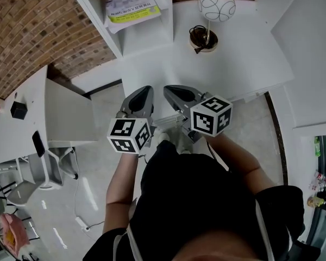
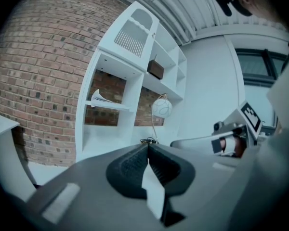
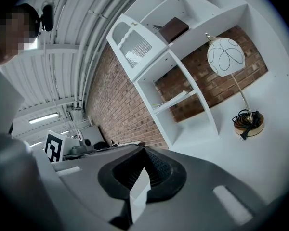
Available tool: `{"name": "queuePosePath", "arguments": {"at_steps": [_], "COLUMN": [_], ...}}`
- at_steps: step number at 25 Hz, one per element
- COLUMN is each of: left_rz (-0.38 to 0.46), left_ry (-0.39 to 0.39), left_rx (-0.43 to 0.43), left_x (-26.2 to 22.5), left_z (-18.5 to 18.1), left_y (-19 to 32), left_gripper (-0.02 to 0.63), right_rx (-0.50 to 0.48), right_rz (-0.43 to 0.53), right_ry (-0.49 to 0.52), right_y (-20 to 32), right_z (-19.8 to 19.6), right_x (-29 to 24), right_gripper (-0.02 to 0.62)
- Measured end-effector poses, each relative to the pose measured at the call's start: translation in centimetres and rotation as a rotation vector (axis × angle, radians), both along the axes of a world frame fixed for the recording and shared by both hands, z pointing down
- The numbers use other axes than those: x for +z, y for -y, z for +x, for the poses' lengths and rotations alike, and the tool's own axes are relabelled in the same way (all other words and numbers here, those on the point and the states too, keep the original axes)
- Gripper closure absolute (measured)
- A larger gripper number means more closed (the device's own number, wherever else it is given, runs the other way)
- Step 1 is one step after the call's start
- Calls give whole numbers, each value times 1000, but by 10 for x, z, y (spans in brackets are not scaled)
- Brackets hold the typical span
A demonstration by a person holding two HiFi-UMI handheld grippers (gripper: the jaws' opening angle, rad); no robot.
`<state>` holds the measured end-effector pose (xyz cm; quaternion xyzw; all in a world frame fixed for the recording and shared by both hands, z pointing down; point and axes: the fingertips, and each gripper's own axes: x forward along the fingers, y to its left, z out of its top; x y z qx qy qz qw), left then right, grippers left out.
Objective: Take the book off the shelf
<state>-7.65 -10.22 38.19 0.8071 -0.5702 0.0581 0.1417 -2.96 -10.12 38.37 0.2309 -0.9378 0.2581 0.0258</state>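
Nearest thing is the person (image 1: 195,200) in a black top, bare forearms stretched forward, one set of tongs in each hand; the marker cubes (image 1: 129,135) sit at the hand end of each tool. The left gripper (image 1: 145,91) and right gripper (image 1: 170,89) hang side by side, close but not touching, tips aimed at the white counter (image 1: 244,53) ahead. Both are fully closed on nothing: in the left gripper view the dark ribbed pads (image 2: 130,166) meet at the tip with no object between them; the right gripper view looks the same.

Off to the person's left there's a white desk (image 1: 22,129) with a couple of small black things on it; can't tell what they are.

Further out on the counter stands a lamp (image 1: 216,5) with a round white globe on a thin stem; a dark cable (image 1: 198,36) is coiled on its base. Just left of the lamp is the tall white shelf unit (image 1: 157,31).

The book (image 1: 131,3) is lying flat on a shelf board in the unit's left column, cover up with a yellow-green strip across it, one edge poking out over the front; it's well apart from both tongs. Higher up, one column over, a brown box (image 2: 155,69) sits on its own shelf; behind it all is a brick wall (image 1: 32,26).
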Motion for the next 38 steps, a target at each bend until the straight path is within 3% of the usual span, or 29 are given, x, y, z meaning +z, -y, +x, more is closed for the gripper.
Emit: {"name": "queuePosePath", "arguments": {"at_steps": [22,29,38], "left_rz": [-2,8,36], "left_ry": [-55,-66,-83], "left_rx": [79,114,75], "left_x": [6,8,0], "left_z": [-76,-88,-83], "left_y": [119,139,156], "left_gripper": [598,597,594], "right_rx": [132,188,205], "right_rz": [-1,9,49], "right_ry": [-68,-81,-99], "right_y": [117,136,158], "right_z": [-69,-79,-68], "right_x": [7,7,0], "right_gripper": [597,596,596]}}
